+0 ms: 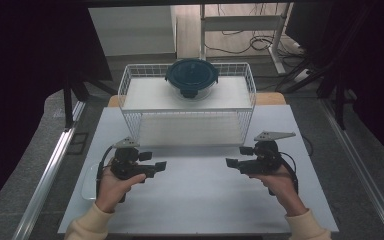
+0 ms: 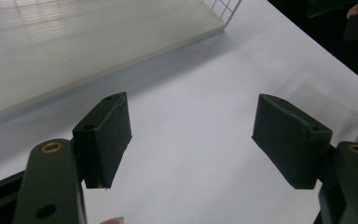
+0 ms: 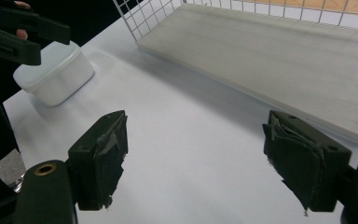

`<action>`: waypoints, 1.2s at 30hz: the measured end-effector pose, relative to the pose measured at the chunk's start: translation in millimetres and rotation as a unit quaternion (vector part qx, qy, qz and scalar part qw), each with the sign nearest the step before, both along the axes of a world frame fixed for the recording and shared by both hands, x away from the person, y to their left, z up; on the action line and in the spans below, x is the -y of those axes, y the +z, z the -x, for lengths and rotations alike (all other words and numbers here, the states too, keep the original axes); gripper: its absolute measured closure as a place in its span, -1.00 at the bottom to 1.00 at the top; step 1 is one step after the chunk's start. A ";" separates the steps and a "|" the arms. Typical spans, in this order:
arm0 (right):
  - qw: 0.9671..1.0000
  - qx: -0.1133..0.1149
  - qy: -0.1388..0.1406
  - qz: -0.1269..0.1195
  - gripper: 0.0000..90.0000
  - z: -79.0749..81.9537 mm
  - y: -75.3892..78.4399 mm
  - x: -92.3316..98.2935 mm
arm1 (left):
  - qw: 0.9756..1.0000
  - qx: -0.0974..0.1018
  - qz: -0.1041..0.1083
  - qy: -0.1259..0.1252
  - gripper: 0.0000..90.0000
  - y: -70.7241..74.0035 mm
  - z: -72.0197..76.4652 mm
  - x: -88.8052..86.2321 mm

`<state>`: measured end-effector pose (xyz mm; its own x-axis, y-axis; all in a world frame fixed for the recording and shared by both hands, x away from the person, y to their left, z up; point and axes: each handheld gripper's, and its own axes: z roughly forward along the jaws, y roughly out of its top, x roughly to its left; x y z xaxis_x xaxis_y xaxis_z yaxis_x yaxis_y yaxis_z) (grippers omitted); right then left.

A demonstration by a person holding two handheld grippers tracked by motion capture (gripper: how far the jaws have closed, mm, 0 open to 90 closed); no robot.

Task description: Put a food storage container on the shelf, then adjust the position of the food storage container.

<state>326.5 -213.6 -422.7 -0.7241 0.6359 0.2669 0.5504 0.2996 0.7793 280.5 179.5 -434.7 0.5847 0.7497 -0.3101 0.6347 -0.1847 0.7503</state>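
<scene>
Over the white table (image 1: pixel 205 200) a person holds a gripper in each hand, the two pointing toward each other. My left gripper (image 1: pixel 152 161) is open with nothing between its jaws; the left gripper view has its open jaws (image 2: pixel 193 140) above bare tabletop. My right gripper (image 1: pixel 237 156) is open too, and its black pads (image 3: pixel 98 158) stand wide apart over the table. A round clear container with a dark blue lid (image 1: pixel 191 76) sits on the top shelf of a white wire rack (image 1: pixel 145 95) behind both grippers.
A small white rectangular tub (image 1: pixel 90 182) (image 3: pixel 53 74) rests at the table's left edge beside the left hand. The rack's lower shelf (image 2: pixel 74 42) (image 3: pixel 279 56) is bare. Dark curtains, floor rails and cables surround the table.
</scene>
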 end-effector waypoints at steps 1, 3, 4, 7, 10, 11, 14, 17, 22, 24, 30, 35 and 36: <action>1.000 0.000 0.000 -0.001 -0.53 0.7 0.2 0.0 | 1.000 0.002 -0.001 0.002 -0.40 0.3 0.5 -0.3; 1.000 0.002 0.000 -0.002 -0.53 1.7 0.7 0.3 | 1.000 0.002 0.001 0.001 -0.40 1.0 1.6 -0.6; 1.000 0.002 -0.001 -0.004 -0.52 2.1 0.8 0.8 | 1.000 0.003 0.000 0.001 -0.40 1.4 2.5 -0.7; 1.000 0.001 -0.002 -0.007 -0.52 3.1 0.9 2.4 | 1.000 0.004 -0.001 0.004 -0.39 4.1 5.8 -2.1; 1.000 0.006 -0.002 -0.007 -0.51 3.7 2.4 3.7 | 1.000 0.010 0.002 0.008 -0.39 11.0 11.0 -5.4; 1.000 0.007 -0.004 -0.006 -0.51 3.3 2.2 4.4 | 1.000 0.010 0.001 0.010 -0.39 13.2 12.9 -6.2; 1.000 0.003 -0.004 -0.003 -0.51 2.9 -0.8 4.1 | 1.000 0.014 -0.005 0.011 -0.39 19.6 17.5 -9.6; 1.000 0.005 0.001 0.004 -0.51 4.5 -2.3 2.0 | 1.000 0.023 -0.004 0.020 -0.39 26.4 22.3 -16.9; 1.000 0.002 0.003 0.004 -0.51 5.7 -2.6 0.7 | 0.999 0.016 -0.002 0.035 -0.38 29.6 25.6 -33.0; 1.000 -0.001 0.003 0.006 -0.51 5.2 -4.3 -0.6 | 0.999 0.015 -0.006 0.045 -0.37 31.2 27.5 -43.1; 1.000 -0.001 0.006 0.014 -0.51 4.4 -7.6 -4.1 | 0.995 0.017 -0.010 0.096 -0.28 31.4 39.9 -87.9; 1.000 -0.004 0.007 0.015 -0.51 4.4 -8.9 -5.8 | 0.990 -0.001 -0.027 0.140 -0.18 22.7 50.5 -121.4; 1.000 -0.005 0.007 0.016 -0.51 4.5 -9.1 -6.2 | 0.989 -0.006 -0.031 0.146 -0.15 20.1 52.2 -126.4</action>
<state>322.0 -207.4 -431.8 -0.7299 0.6345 0.2544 0.5545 0.3318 0.7631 228.3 305.9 -414.7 0.3375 0.9036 -0.2638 0.6761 -0.0377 0.7358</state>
